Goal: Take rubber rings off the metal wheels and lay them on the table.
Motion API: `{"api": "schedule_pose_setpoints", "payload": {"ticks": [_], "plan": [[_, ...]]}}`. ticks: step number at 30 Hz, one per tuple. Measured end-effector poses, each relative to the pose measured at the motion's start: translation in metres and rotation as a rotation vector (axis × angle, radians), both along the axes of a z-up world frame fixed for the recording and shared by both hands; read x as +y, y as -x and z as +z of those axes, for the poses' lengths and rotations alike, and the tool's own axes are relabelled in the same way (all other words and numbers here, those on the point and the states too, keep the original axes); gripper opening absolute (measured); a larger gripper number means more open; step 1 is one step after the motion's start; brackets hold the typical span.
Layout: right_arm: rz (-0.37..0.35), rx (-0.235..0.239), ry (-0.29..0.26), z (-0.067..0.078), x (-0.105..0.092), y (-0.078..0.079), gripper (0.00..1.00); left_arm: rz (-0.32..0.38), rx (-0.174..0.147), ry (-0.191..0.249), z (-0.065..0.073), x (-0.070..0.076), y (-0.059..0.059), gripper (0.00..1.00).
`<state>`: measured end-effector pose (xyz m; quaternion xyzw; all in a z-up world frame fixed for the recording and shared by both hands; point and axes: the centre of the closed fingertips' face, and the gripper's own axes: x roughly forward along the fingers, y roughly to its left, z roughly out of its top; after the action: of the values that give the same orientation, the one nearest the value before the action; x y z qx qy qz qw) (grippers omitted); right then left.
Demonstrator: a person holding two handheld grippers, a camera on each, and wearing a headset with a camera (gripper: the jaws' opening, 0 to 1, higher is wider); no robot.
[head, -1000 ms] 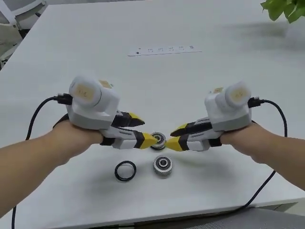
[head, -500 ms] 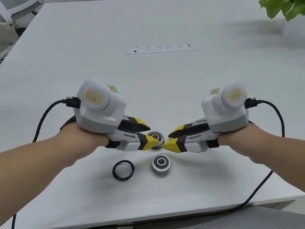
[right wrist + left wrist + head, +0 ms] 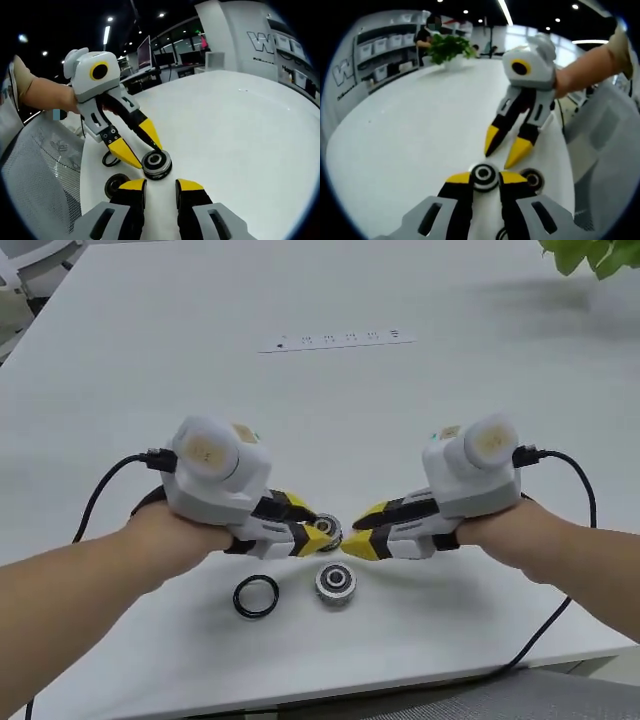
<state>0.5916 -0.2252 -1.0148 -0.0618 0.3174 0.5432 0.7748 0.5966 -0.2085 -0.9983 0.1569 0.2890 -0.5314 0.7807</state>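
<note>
- Black and loose, a rubber ring (image 3: 256,596) lies flat on the white table (image 3: 450,390), near the edge closest to the person.
- Just to its right and not touching it, a loose wheel (image 3: 335,582) lies flat: a silver metal disc with a dark centre. The right gripper view shows the same pair, the wheel (image 3: 116,186) in front and the ring (image 3: 111,160) behind it.
- A little farther in, the left gripper (image 3: 318,528) has its yellow-tipped jaws clamped on the held wheel (image 3: 327,530).
- In the left gripper view this wheel (image 3: 484,177) sits squarely between the two tips, showing a dark outer band, a pale metal face and a dark hub. Whether it touches the table cannot be told.
- The right gripper (image 3: 358,530) faces it with its tips just beside the held wheel. Its jaws stand apart with nothing between them, as its own view (image 3: 161,186) and the left gripper view (image 3: 504,150) both show.
- From the right gripper view, the left gripper (image 3: 149,156) pinches the wheel (image 3: 156,164) by its rim.
- A black cable (image 3: 575,540) trails from the right gripper over the table edge.
- Well beyond, a white power strip (image 3: 328,340) lies flat mid-table.
- At the far end, a white pot (image 3: 454,63) holds a leafy green plant (image 3: 447,46).
- Past the table, shelves (image 3: 375,50) carry pale bins (image 3: 366,49); their contents cannot be made out.
</note>
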Motion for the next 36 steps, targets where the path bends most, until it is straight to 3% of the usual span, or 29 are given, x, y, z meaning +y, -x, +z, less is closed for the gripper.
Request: {"api": "schedule_pose_setpoints", "payload": {"ticks": [5, 10, 16, 21, 25, 26, 36], "plan": [[0.002, -0.001, -0.002, 0.000, 0.002, 0.000, 0.21, 0.001, -0.011, -0.003, -0.001, 0.000, -0.003, 0.20], [0.006, -0.007, -0.003, 0.000, 0.004, 0.000, 0.20, -0.016, -0.054, -0.030, 0.000, 0.001, -0.003, 0.16], [0.018, -0.016, 0.001, -0.001, 0.006, -0.001, 0.19, -0.033, -0.078, -0.043, -0.001, 0.001, -0.003, 0.15], [0.039, -0.035, 0.007, -0.002, 0.010, 0.000, 0.17, -0.026, -0.084, -0.041, -0.001, 0.001, -0.003, 0.14], [0.082, -0.077, 0.032, -0.003, 0.014, 0.005, 0.13, -0.019, -0.084, -0.035, -0.001, 0.000, -0.002, 0.14], [0.083, -0.092, 0.037, -0.003, 0.012, 0.000, 0.12, -0.017, -0.084, -0.035, -0.001, 0.000, -0.002, 0.14], [0.072, -0.101, 0.054, -0.005, 0.009, -0.002, 0.03, 0.001, -0.089, -0.027, 0.000, -0.001, -0.001, 0.14]]}}
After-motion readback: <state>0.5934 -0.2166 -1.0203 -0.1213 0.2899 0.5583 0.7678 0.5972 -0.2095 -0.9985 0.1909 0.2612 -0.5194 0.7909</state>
